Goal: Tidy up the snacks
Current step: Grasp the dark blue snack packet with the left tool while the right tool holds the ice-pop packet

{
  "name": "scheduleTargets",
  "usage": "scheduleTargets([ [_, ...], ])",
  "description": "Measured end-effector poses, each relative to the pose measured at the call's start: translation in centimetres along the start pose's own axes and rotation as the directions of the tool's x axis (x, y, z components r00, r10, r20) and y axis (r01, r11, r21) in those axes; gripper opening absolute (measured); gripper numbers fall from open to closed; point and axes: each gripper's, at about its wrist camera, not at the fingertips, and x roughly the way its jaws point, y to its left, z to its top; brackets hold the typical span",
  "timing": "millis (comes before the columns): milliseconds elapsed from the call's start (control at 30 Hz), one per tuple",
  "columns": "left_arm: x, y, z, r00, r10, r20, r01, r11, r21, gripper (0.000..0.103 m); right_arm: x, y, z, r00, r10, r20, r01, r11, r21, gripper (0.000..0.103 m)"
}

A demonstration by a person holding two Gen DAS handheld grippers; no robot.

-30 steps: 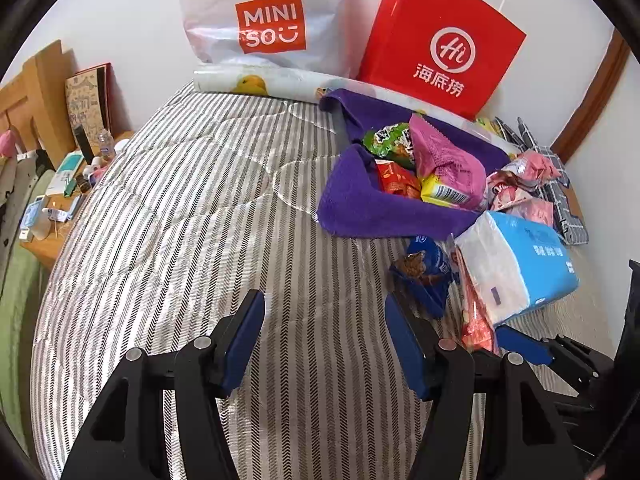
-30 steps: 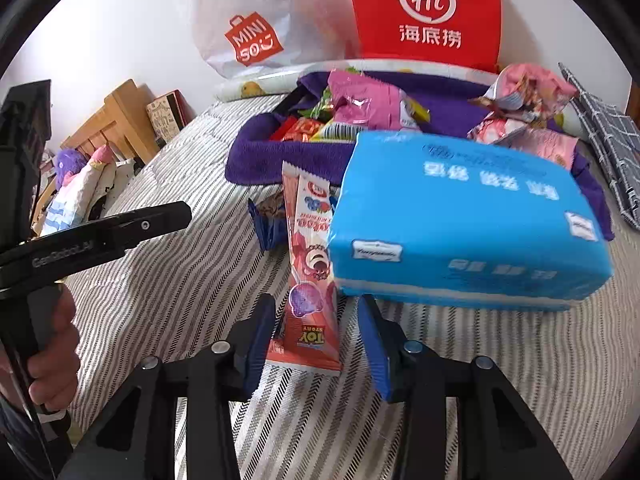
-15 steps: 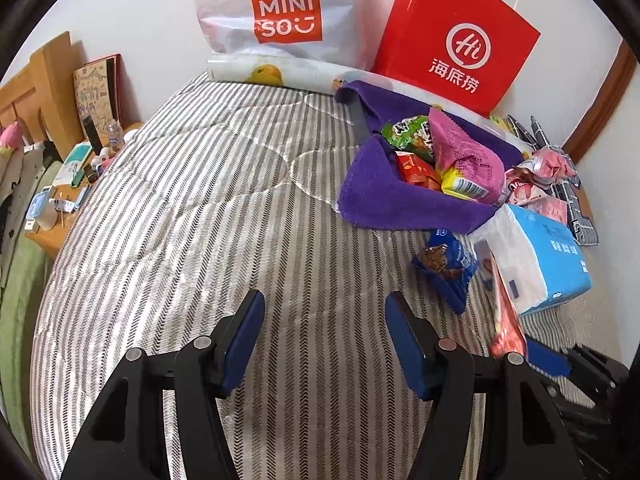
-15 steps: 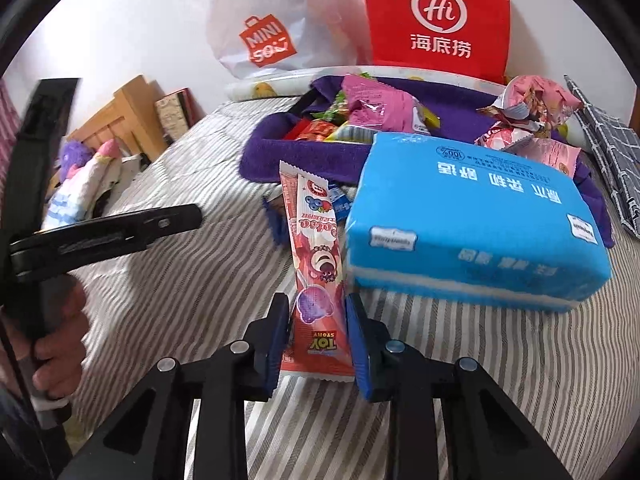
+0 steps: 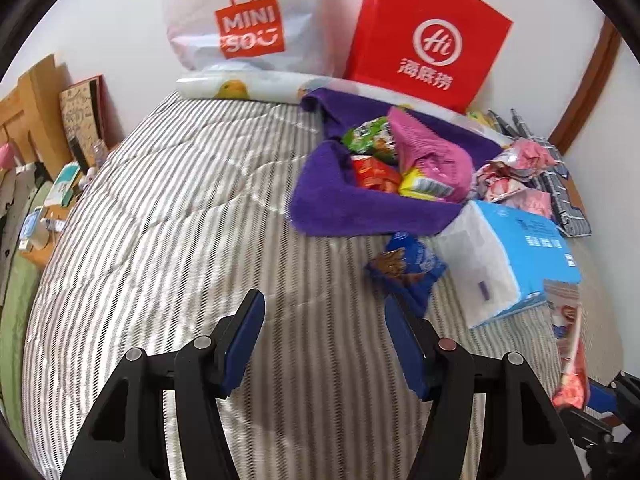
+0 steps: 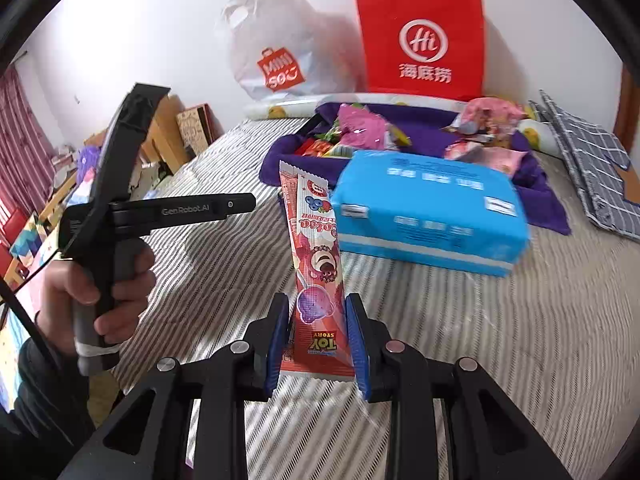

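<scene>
Snacks sit mostly in the purple cloth bin (image 5: 340,208) at the far side of the striped bed (image 5: 180,200), and my job is to gather the strays into it. Going left to right: my left gripper (image 5: 324,332) hovers over bare bedding with its jaws standing at a middling gap and nothing between them. Just beyond its right jaw lies a blue cookie packet (image 5: 404,264), not yet picked up, with the blue tissue pack (image 5: 520,256) beside it.

In the right wrist view, the person's hand (image 6: 108,280) holds the left rig at the left edge. In the middle, my right gripper (image 6: 318,340) has changed most: a second ago its jaws stood wide on either side of the long red Toy Story snack stick (image 6: 316,256) as it lay on the bed; now they have narrowed onto its lower end and the pads press its edges. The stick now stands up off the bedding, with the tissue pack behind it to the right.

I judge the grasp made and the lift begun. The carry to the bin comes next. The thin wrapper could slip or fold, so I would move it steadily.
</scene>
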Motion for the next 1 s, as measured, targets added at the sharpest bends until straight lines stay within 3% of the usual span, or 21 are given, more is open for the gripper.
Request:
scheduleTargets([
  [133, 0.2, -1.4, 0.6, 1.000, -0.012, 0.001, 0.012, 0.999, 0.045, 0.062, -1.8, -1.0, -0.7, 0.999, -0.037, 0.014, 0.037, 0.999, -0.002, 0.028],
  [433, 2.3, -3.9, 1.4, 0.999, -0.025, -0.026, 0.028, 0.990, 0.139, 0.079, -3.5, -5.3, -2.2, 0.983, -0.183, 0.023, 0.181, 0.982, 0.054, 0.028],
  [567, 3.1, -4.9, 1.5, 0.999, -0.017, -0.038, 0.025, 0.978, 0.208, 0.079, -3.4, -7.2, -2.8, 0.975, -0.220, 0.003, 0.219, 0.972, 0.082, 0.028],
  [667, 4.0, -5.8, 1.5, 0.999, 0.034, -0.030, -0.024, 0.959, 0.282, 0.079, -3.4, -8.3, -3.2, 0.973, -0.232, -0.010, 0.232, 0.966, 0.111, 0.028],
  [933, 6.2, -6.6, 1.5, 0.997, 0.066, -0.030, -0.051, 0.938, 0.342, 0.079, -3.2, -9.3, -3.4, 0.971, -0.239, -0.020, 0.240, 0.961, 0.138, 0.028],
  [1000, 6.2, -6.7, 1.5, 0.998, 0.047, -0.030, -0.035, 0.940, 0.341, 0.069, -3.0, -9.6, -3.3, 0.969, -0.247, -0.023, 0.248, 0.958, 0.147, 0.028],
])
